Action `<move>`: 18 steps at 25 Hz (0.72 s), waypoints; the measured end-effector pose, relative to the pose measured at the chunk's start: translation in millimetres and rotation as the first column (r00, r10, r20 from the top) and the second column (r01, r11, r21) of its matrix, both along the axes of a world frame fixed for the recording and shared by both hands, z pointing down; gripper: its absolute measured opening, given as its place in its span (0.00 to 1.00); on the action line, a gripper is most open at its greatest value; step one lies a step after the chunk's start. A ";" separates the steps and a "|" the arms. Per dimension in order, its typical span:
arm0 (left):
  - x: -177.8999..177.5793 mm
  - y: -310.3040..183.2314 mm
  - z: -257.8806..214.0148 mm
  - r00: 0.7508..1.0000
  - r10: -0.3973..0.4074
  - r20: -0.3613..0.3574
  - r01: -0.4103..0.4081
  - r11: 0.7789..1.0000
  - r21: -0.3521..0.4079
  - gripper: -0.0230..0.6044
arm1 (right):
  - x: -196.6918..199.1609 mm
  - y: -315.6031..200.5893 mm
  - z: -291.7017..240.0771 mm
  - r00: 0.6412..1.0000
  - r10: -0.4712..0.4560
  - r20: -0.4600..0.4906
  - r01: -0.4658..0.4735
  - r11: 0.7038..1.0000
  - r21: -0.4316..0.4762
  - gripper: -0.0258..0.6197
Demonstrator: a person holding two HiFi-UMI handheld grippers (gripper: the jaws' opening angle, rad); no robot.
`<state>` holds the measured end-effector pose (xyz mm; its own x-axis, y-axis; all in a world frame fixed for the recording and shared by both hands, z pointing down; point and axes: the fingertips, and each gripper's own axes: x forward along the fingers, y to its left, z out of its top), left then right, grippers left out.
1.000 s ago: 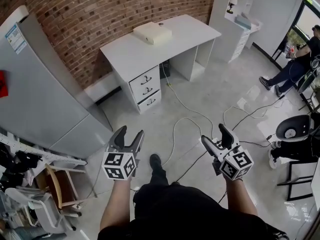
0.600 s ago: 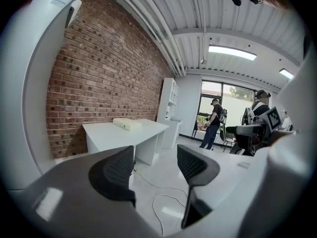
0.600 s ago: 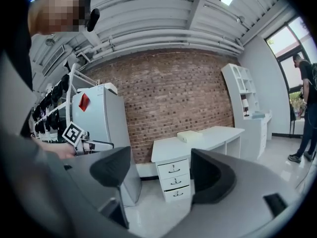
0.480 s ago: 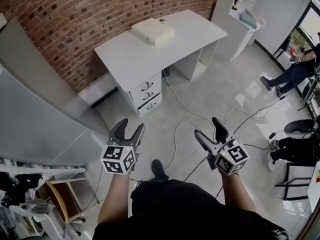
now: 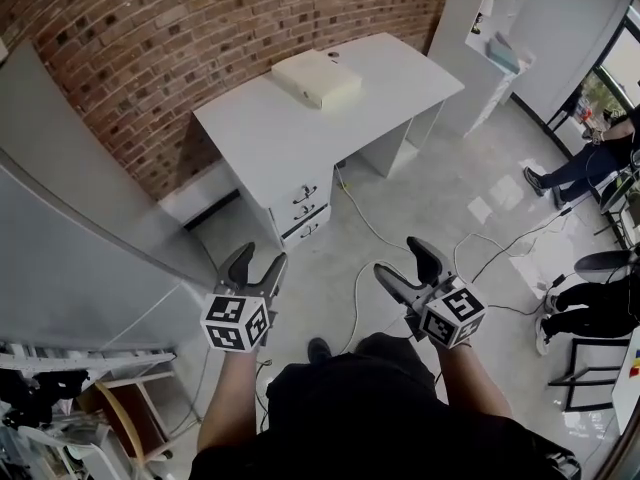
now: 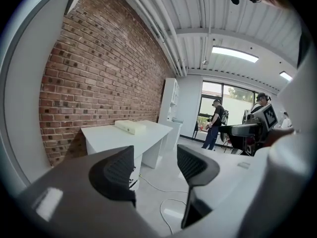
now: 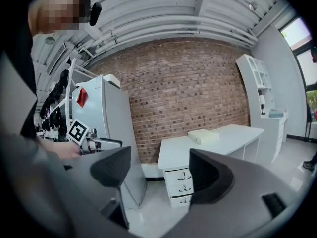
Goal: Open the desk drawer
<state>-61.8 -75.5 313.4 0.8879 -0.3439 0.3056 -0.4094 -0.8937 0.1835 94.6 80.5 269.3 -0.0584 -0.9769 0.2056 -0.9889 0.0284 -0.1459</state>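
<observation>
The left hand-held gripper [image 5: 258, 264] and right hand-held gripper [image 5: 402, 260] had come nearer the drawers [image 5: 305, 211], both wide, empty, well short; drawers remained shut.

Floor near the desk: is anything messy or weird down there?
Yes. Loose cables snake across the floor in front of the desk, where feet could catch them. Nothing else looks odd.

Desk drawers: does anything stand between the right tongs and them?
Nothing visible blocks the way. Only bare floor, with a white cable lying on it, separates the right tongs, open and empty, from the drawers, all three shut. The tongs are well short of them.
</observation>
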 end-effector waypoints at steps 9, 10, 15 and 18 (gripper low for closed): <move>27.3 -34.0 15.8 0.997 -0.070 0.039 0.071 0.997 -0.032 0.48 | 36.2 -58.7 15.1 0.991 -0.120 0.059 0.120 0.993 0.007 0.58; 33.1 -39.3 15.3 0.995 -0.084 0.046 0.086 0.996 -0.026 0.48 | 44.6 -68.0 19.6 0.988 -0.141 0.061 0.141 0.990 0.003 0.58; 63.6 -76.9 23.9 0.974 -0.209 0.088 0.211 0.977 -0.016 0.48 | 89.8 -126.6 35.9 0.956 -0.294 0.026 0.294 0.956 -0.012 0.58; 95.2 -97.9 27.0 0.954 -0.281 0.108 0.285 0.958 -0.029 0.47 | 119.3 -161.9 29.2 0.915 -0.403 -0.027 0.403 0.915 0.000 0.58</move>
<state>33.3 -173.4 340.4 0.7196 -0.5609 0.4093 -0.6629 -0.7304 0.1646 213.9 -81.4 298.5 -0.4421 -0.8728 0.2070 -0.8968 0.4262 -0.1187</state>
